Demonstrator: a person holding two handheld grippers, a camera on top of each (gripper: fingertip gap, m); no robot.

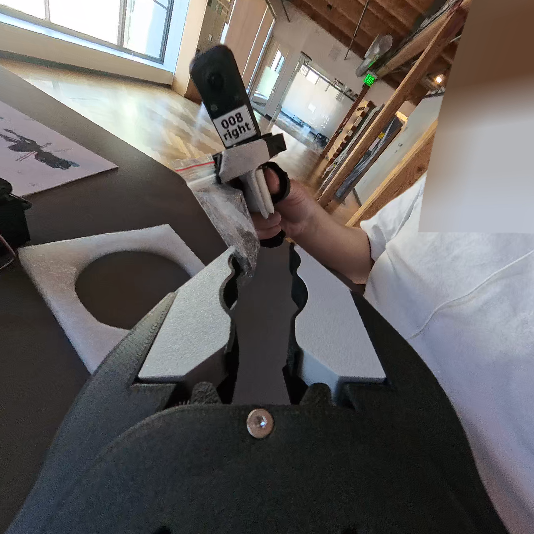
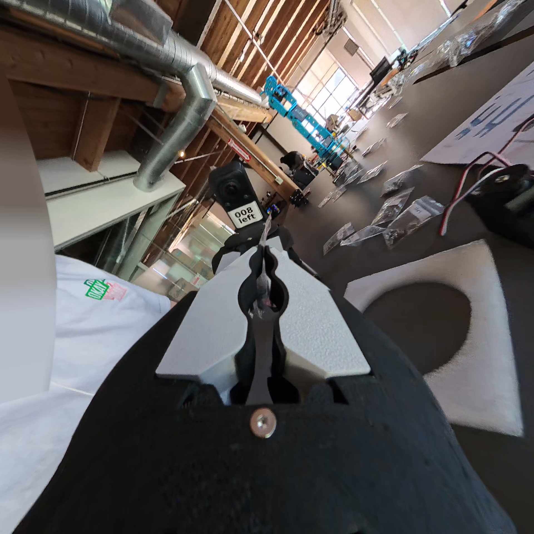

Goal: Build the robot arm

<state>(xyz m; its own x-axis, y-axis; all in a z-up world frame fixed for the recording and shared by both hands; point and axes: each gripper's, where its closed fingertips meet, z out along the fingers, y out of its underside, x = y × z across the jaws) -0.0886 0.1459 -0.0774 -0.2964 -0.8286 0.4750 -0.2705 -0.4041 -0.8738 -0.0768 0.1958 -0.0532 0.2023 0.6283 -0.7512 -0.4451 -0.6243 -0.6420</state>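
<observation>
While both grippers are up off the worktop (image 1: 121,202), the right gripper (image 2: 263,260) has its fingers pinched tight on a small clear plastic bag (image 2: 263,289). You can see it squeezed edge-on between them in the right wrist view, and hanging below that gripper in the left wrist view.

The left gripper (image 1: 264,260) has its fingers spread apart with nothing between them. Its left fingertip (image 1: 228,260) sits right at the bag's lower corner, maybe touching it, can't really tell.

So as far as I can judge: bag is lifted and held in the air over the worktop edge, with the other gripper not gripping it.

Below sits a white foam square with a round hole (image 1: 95,260), empty. More little bags (image 2: 398,213) are scattered farther back, plus a black motor thing with wires (image 2: 508,196).
</observation>
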